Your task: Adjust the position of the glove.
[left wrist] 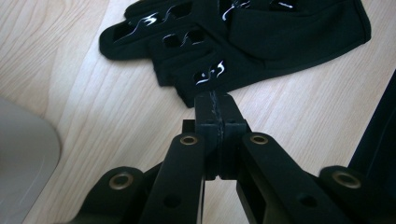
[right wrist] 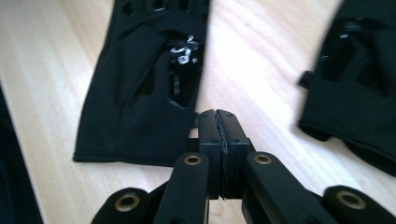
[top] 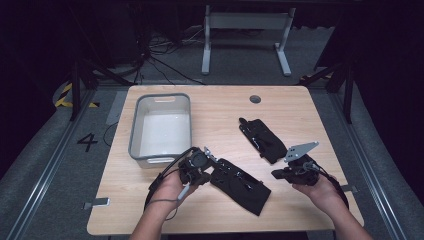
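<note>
Now | left claw (left wrist: 217, 100) clenched, empty, by near glove (top: 240, 185) | right claw (right wrist: 218, 116) clenched, empty | high view: tub (top: 161, 100)

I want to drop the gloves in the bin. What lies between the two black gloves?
Bare wood: in the high view, only tabletop separates the near glove from the far glove.

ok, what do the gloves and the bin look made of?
Gloves: black matte fabric, probably stretch knit, lying limp and flat, with glossy white-glinting printed patches on the fingers.
Bin: grey, smooth moulded plastic by the look, with rounded corners and a faint sheen.
</note>
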The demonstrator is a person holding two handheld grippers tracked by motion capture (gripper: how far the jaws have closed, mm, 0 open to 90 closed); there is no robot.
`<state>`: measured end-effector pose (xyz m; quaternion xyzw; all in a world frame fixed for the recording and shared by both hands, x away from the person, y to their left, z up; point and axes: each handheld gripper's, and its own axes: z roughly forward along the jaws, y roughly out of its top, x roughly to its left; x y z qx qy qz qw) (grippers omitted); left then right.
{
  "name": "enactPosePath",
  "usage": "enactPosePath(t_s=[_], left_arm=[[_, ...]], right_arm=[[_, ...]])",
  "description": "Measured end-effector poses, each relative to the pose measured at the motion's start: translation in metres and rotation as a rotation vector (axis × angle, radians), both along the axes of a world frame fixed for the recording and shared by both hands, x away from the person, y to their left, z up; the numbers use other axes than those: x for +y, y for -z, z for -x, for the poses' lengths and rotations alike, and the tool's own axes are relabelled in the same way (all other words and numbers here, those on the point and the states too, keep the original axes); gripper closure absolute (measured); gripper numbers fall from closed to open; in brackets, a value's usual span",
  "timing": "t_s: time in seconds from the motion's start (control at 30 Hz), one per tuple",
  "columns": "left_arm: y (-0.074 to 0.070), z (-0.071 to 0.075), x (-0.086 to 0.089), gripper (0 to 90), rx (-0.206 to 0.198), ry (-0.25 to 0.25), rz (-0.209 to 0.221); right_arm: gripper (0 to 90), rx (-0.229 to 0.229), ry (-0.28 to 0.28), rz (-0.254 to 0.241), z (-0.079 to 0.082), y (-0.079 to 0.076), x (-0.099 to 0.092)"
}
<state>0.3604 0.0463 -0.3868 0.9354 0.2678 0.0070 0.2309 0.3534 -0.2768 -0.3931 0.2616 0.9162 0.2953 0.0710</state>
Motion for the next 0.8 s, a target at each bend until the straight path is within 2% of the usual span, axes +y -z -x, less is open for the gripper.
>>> enactPosePath(t_s=[0.1, 0.13, 0.23, 0.3, 0.4, 0.53, 0.67, 0.8], left_arm=[[0.002, -0.002, -0.006, 89.8, 0.011, 0.021, -0.004], [0.003, -0.002, -0.008, 89.8, 0.013, 0.030, -0.009], [0.003, -0.003, -0.011, 89.8, 0.015, 0.034, -0.008], [0.002, -0.004, -0.012, 89.7, 0.013, 0.041, -0.001], [0.001, -0.004, -0.013, 89.7, 0.016, 0.045, 0.001], [0.003, -0.005, -0.013, 89.6, 0.004, 0.023, -0.010], [0.006, -0.006, -0.014, 89.6, 0.011, 0.016, -0.028], [0.006, -0.006, -0.015, 89.6, 0.016, 0.017, -0.022]], right_arm=[[89.4, 0.014, -0.023, 0.003, 0.004, 0.005, 0.006], [89.4, 0.016, -0.049, 0.014, 0.007, 0.008, 0.011], [89.4, 0.024, -0.062, 0.017, 0.010, 0.011, 0.016], [89.4, 0.034, -0.092, 0.023, 0.014, 0.016, 0.023], [89.4, 0.050, -0.107, 0.026, 0.017, 0.019, 0.029], [89.4, 0.065, -0.159, 0.048, 0.021, 0.027, 0.042], [89.4, 0.070, -0.168, 0.060, 0.021, 0.032, 0.046], [89.4, 0.080, -0.163, 0.092, 0.020, 0.039, 0.047]])
